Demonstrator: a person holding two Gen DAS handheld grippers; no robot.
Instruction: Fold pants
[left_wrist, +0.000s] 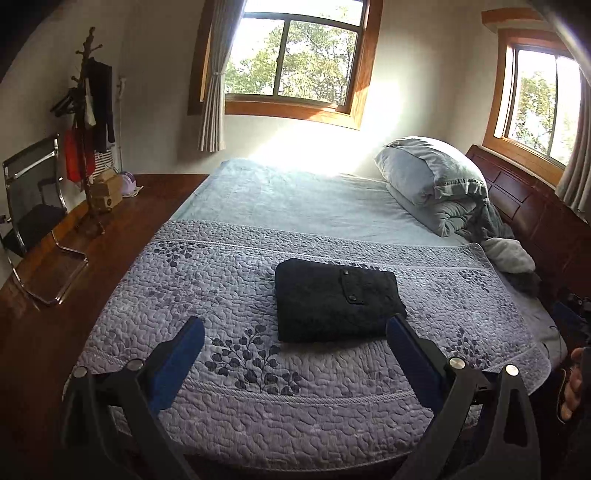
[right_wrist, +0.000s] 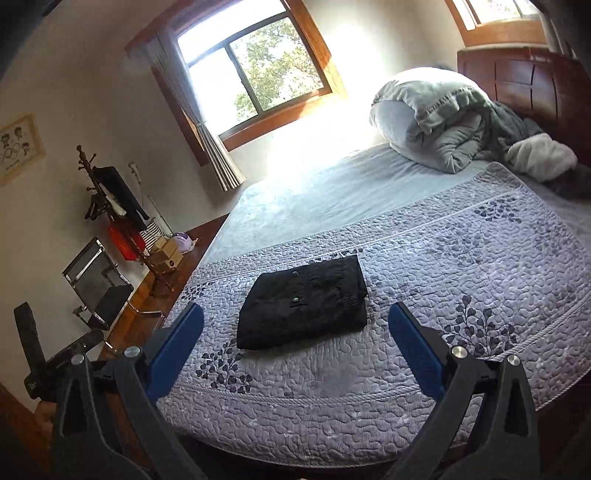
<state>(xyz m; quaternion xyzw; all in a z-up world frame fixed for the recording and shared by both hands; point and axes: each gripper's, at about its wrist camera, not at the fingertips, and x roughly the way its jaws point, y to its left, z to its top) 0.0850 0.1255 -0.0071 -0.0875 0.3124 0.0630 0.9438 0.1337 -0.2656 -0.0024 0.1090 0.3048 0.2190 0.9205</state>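
Black pants (left_wrist: 338, 301) lie folded into a compact rectangle on the lilac quilted bedspread (left_wrist: 229, 288), two buttons showing on top. In the right wrist view the same pants (right_wrist: 303, 304) lie flat, near the foot of the bed. My left gripper (left_wrist: 295, 326) hovers above and short of the bundle, jaws wide open, blue pads bare. My right gripper (right_wrist: 295, 314) also hangs back above the bed, wide open with nothing between its fingers. Neither gripper touches the cloth.
A grey pillow and rumpled duvet (left_wrist: 439, 181) are piled at the wooden headboard (left_wrist: 528, 206). A chair (left_wrist: 33, 206), a coat stand (left_wrist: 90, 129) and boxes stand on the wood floor left of the bed. A hand (left_wrist: 572, 384) shows at the right edge.
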